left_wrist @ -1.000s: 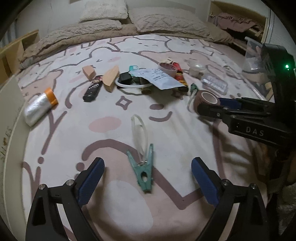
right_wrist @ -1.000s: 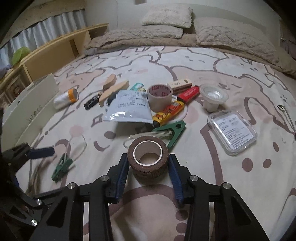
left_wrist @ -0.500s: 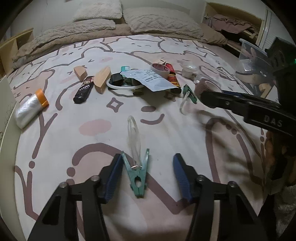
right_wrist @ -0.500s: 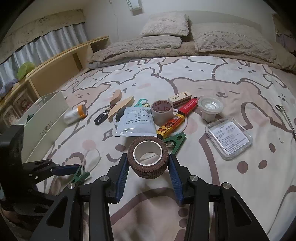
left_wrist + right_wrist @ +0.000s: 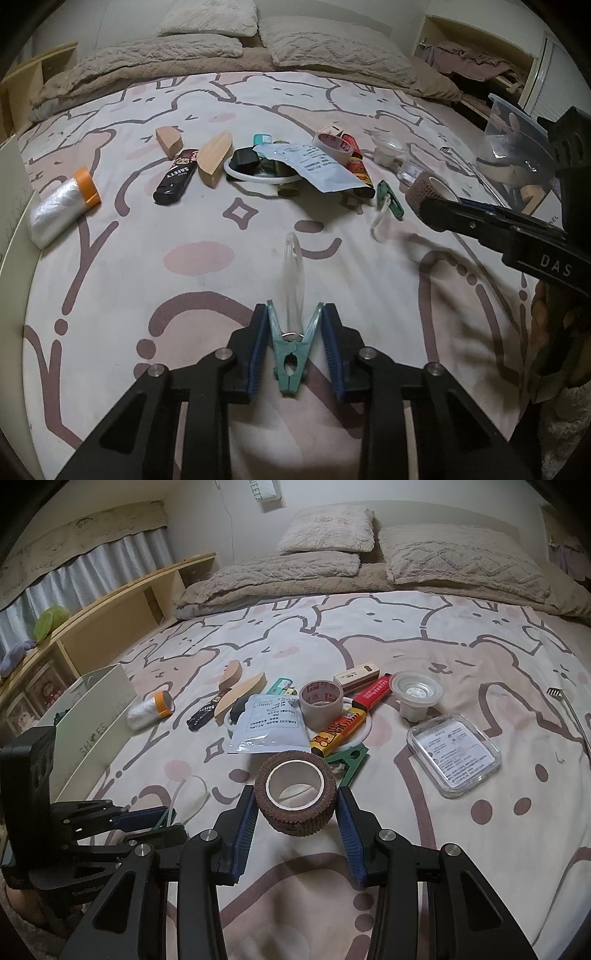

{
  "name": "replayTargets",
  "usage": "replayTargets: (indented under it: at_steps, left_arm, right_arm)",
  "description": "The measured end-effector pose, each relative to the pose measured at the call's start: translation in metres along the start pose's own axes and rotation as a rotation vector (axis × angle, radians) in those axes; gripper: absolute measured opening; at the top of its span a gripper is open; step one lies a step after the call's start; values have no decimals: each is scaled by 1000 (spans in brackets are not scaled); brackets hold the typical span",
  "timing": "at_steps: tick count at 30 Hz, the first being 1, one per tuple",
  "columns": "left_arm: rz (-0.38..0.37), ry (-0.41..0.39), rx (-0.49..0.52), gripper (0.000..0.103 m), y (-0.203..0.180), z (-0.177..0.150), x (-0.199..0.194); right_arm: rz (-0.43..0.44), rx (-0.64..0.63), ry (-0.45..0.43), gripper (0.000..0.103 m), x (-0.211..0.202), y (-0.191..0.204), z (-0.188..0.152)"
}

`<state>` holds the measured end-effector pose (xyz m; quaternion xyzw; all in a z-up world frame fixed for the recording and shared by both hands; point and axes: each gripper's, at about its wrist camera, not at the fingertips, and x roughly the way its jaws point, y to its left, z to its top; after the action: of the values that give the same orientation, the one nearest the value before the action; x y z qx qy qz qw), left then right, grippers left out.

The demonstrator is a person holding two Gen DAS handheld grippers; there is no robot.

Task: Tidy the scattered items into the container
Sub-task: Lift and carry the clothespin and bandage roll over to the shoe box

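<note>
Your left tool point(image 5: 293, 345) is pinching the green clothespin point(image 5: 293, 354) at lower centre of the left wrist view, both blue pads touching its handles; a clear loop point(image 5: 293, 273) runs from the pin up across the bed point(image 5: 110, 369). Your right tool point(image 5: 295, 821) is clamped on the brown bandage roll point(image 5: 295, 797) at centre of the right wrist view, the roll's hollow core facing up. The other scattered items, among them a white pouch point(image 5: 267, 725) and beige tape roll point(image 5: 320, 703), lie mid-frame beyond it. A clear container point(image 5: 517, 155) sits at the right edge of the left view.

Left claw point(image 5: 294, 339) and right claw point(image 5: 295, 812), each clamped on something.
</note>
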<state>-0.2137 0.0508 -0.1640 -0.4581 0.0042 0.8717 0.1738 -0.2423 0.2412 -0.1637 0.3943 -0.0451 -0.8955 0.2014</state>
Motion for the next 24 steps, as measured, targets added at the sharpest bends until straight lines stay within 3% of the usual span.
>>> replayTargets:
  at_steps: [12,24]
  left_arm:
    - [15,-51,-5,29,-3,5,-15]
    - [-5,-205,-62,29,7,25,-63]
  right_arm:
    - [6,-3,-43,44,-11,4,3]
    - [64,-26,-132,44,-31,25,23]
